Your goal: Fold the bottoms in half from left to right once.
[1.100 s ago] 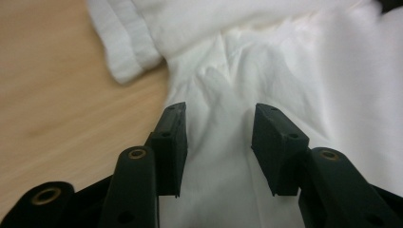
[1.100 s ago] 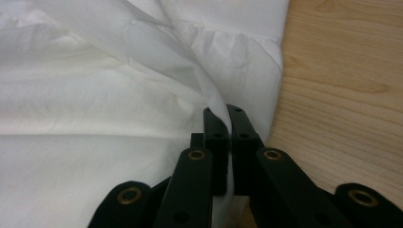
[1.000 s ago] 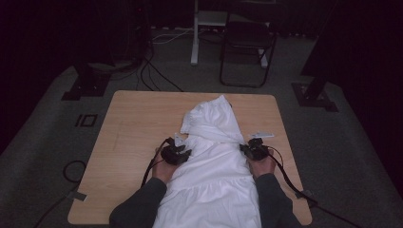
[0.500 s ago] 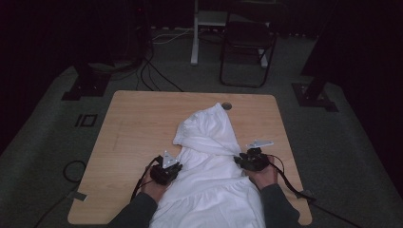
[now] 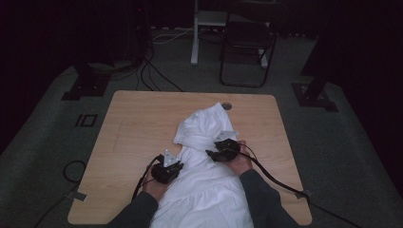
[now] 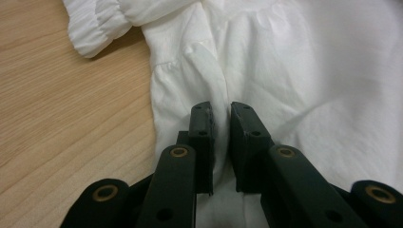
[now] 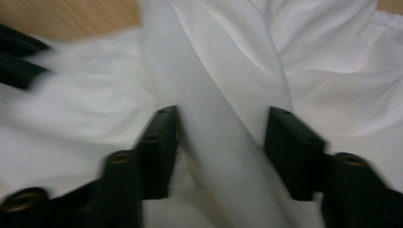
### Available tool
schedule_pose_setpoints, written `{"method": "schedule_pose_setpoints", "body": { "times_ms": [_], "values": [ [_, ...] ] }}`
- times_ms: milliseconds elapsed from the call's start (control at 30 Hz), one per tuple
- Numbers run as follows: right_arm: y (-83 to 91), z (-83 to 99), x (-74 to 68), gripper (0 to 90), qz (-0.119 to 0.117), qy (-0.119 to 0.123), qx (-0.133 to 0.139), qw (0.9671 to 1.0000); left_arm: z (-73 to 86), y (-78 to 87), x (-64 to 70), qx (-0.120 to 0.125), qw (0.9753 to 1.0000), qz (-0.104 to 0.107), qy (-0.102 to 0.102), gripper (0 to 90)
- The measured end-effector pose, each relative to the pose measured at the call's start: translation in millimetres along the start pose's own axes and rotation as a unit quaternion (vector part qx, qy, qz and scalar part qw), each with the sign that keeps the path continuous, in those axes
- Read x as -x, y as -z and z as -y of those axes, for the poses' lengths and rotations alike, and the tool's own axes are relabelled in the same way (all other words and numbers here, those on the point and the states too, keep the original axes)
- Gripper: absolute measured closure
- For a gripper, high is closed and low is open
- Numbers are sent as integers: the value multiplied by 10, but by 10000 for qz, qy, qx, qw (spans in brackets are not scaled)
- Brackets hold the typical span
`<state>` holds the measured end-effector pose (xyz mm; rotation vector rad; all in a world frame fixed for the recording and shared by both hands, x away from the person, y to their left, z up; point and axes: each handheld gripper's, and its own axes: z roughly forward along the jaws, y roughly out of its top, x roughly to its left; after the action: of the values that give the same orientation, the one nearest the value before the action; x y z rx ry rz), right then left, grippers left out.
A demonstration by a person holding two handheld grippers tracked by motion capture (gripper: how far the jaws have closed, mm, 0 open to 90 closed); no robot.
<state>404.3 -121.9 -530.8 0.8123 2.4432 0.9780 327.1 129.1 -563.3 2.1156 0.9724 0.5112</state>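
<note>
A white, thin-cloth garment with gathered, frilled edges (image 5: 209, 180) lies on the light wooden table with rounded corners (image 5: 138, 123). Its bunched upper part reaches toward the small round grommet hole (image 5: 226, 106) near the table's far edge, and its wide lower part runs off the near edge between the person's grey-sleeved forearms.

The left black two-jaw gripper (image 5: 170, 167) sits at the garment's left edge, nearer the table's front edge than its partner. In the left gripper view its jaws are pressed almost together on a raised fold of the white cloth (image 6: 219, 142), with bare wood just to the left of that fold and a gathered cuff (image 6: 97, 23) lying on the table beyond it.

The right black two-jaw gripper (image 5: 219, 151) rests on the garment's right side, closer to the grommet hole. In the right gripper view, which is blurred, its jaws stand spread with a thick ridge of white cloth (image 7: 223, 142) lying between them; the ridge touches the left jaw, and the right jaw stands clear of it.

No writing, brand mark or label can be read on the garment, the grippers or the table.
</note>
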Motion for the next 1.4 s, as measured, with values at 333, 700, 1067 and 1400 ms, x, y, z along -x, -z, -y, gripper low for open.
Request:
{"method": "schedule_pose_setpoints", "body": {
  "times_ms": [333, 700, 1067, 1400],
  "values": [
    [151, -28, 924, 885, 1081, -1922, 435, 9744, 39, 45, 35, -2, 10000, 17, -37, 810],
    [-75, 398, 797, 863, 661, -2103, -157, 9753, 149, 186, 136, -58, 9999, 118, -7, 812],
    [199, 659, 507, 852, 337, -1966, -59, 9799, 222, 403, 323, -385, 9977, 520, -196, 762],
    [190, 644, 500, 854, 353, -2020, -77, 9787, -342, -6, 46, 85, 9983, 557, 161, 591]
  ]
}}
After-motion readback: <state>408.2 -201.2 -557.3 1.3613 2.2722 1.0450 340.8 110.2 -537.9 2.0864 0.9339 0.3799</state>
